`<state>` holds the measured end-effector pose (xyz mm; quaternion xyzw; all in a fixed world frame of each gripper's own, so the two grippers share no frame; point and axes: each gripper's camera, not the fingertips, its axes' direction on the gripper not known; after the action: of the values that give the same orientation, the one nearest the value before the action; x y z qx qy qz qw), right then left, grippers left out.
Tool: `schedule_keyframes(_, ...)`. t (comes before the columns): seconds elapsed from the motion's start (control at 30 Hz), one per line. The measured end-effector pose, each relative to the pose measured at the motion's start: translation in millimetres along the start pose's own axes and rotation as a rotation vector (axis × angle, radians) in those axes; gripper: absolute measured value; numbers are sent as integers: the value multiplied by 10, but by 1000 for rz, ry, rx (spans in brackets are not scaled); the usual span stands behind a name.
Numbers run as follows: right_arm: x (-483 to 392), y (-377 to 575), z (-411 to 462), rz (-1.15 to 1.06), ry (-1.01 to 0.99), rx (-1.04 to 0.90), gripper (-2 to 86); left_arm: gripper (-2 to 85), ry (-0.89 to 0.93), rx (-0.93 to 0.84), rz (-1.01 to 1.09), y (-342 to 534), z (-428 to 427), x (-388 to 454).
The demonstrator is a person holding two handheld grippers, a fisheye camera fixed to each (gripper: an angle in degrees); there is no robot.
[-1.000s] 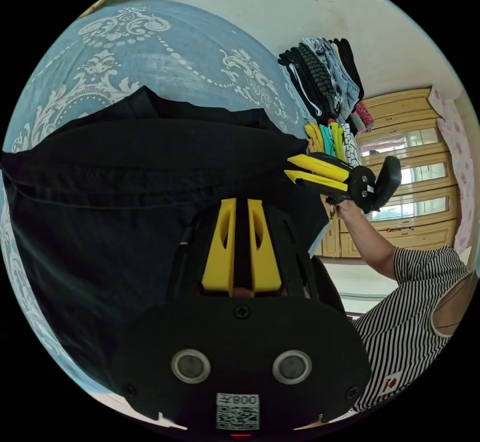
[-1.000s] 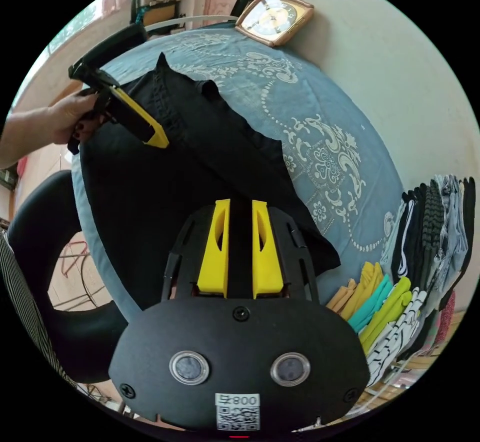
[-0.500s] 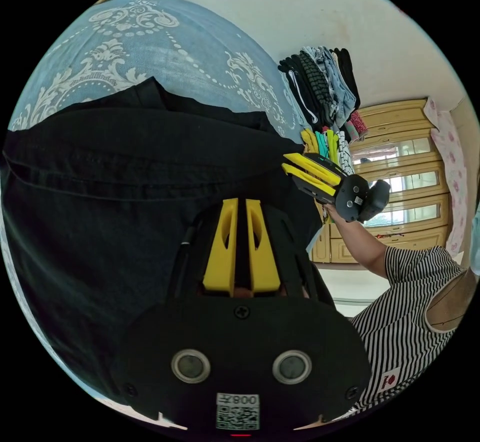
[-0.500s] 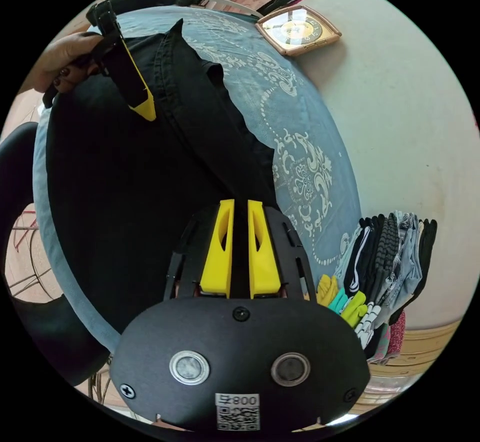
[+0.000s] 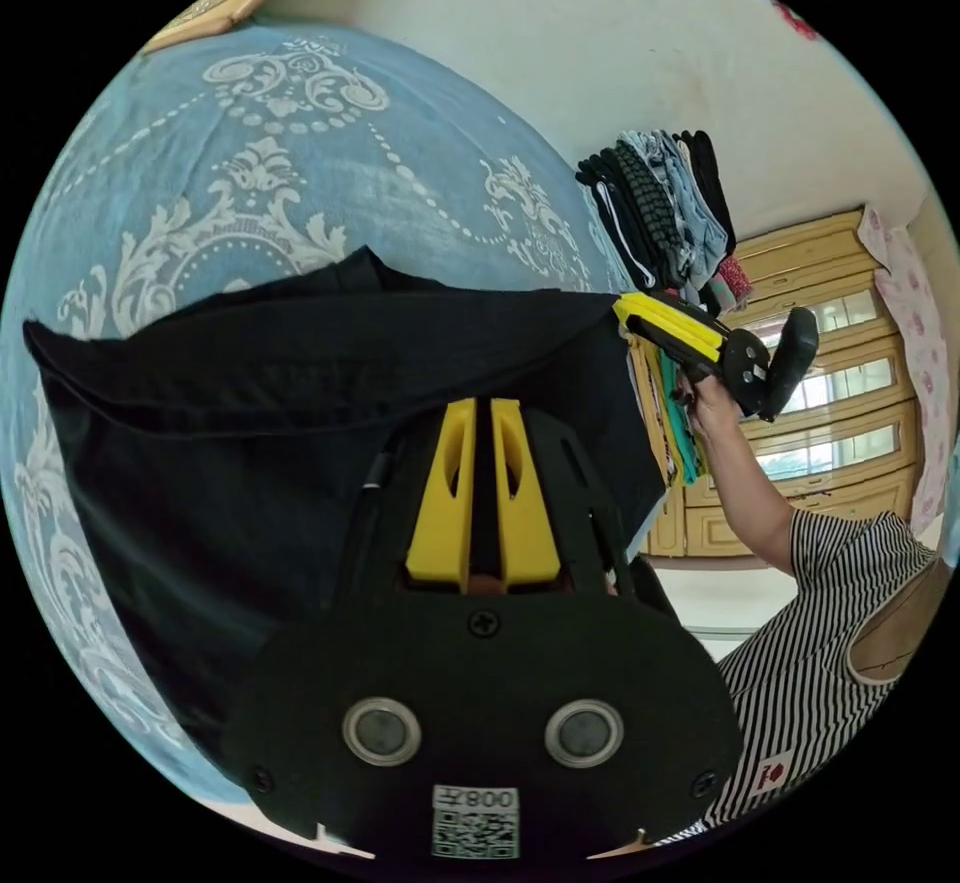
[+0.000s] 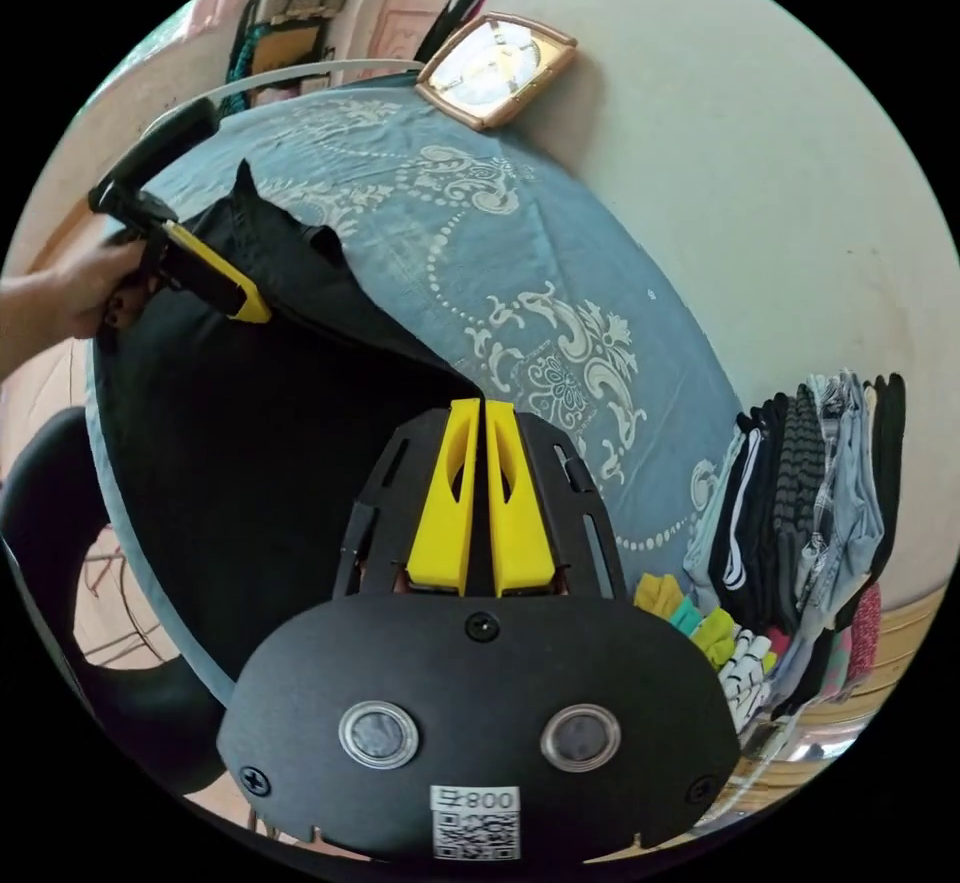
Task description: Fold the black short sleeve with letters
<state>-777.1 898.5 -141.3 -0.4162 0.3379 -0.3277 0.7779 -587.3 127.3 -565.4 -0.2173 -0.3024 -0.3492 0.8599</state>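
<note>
both claws pinch the black shirt (image 5: pixel 250 443).

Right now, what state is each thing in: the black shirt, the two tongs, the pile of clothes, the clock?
Shirt: partly folded, an upper layer lifted over the rest, on the blue cloth.
Left tongs: shut on the shirt.
Right tongs: shut on the shirt's edge.
Clothes pile: folded, stacked by the wall.
Clock: leaning against the wall.
</note>
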Motion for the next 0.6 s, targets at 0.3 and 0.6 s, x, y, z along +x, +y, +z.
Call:
schedule_keyframes(0.3,946,520,377,259,-221,-21,23,17,-148,117,32,-150,-434,-43)
schedule_keyframes(0.6,1607,1524,415,455,-272,26,27,24,-156,164,9,91,-913,-116)
